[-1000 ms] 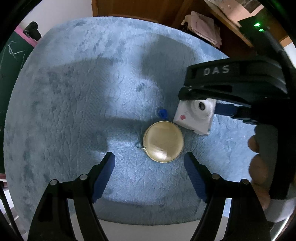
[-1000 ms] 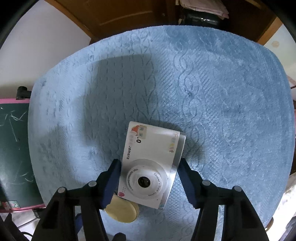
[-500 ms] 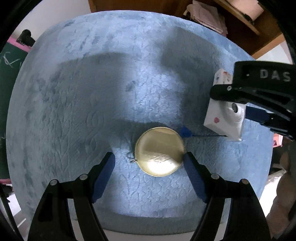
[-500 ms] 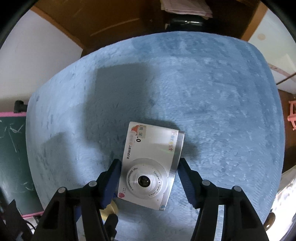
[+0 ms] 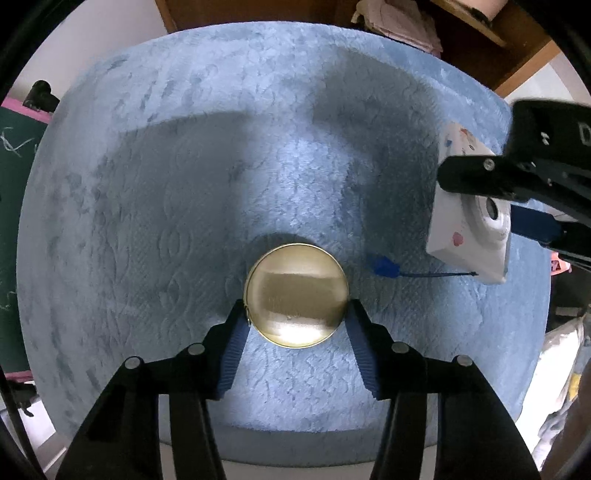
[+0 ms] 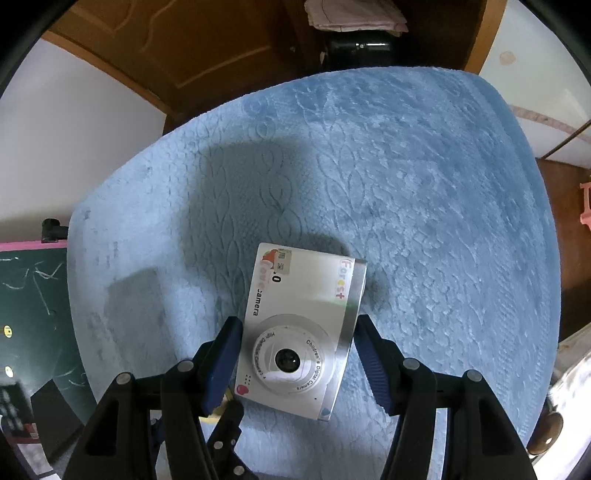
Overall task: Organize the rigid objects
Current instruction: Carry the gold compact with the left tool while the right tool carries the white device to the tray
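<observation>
A round gold tin point(image 5: 296, 295) lies on the blue blanket point(image 5: 184, 184). My left gripper point(image 5: 296, 314) is shut on the tin, both blue pads touching its sides. My right gripper point(image 6: 298, 354) is shut on a white children's camera point(image 6: 299, 325) and holds it above the blanket. In the left wrist view the camera point(image 5: 469, 221) hangs at the right in the right gripper's fingers point(image 5: 535, 221), with its blue wrist strap point(image 5: 384, 266) trailing onto the blanket near the tin.
The blue blanket point(image 6: 424, 184) covers a table. A green chalkboard with a pink frame point(image 6: 26, 306) stands at the left. Brown wooden furniture point(image 6: 221, 44) with folded cloth point(image 6: 354, 14) is behind. A pink stool point(image 6: 585, 206) is at the right.
My left gripper moved in and closed its pads onto the gold tin. My right gripper carried the camera up and away to the right, pulling the strap out.
</observation>
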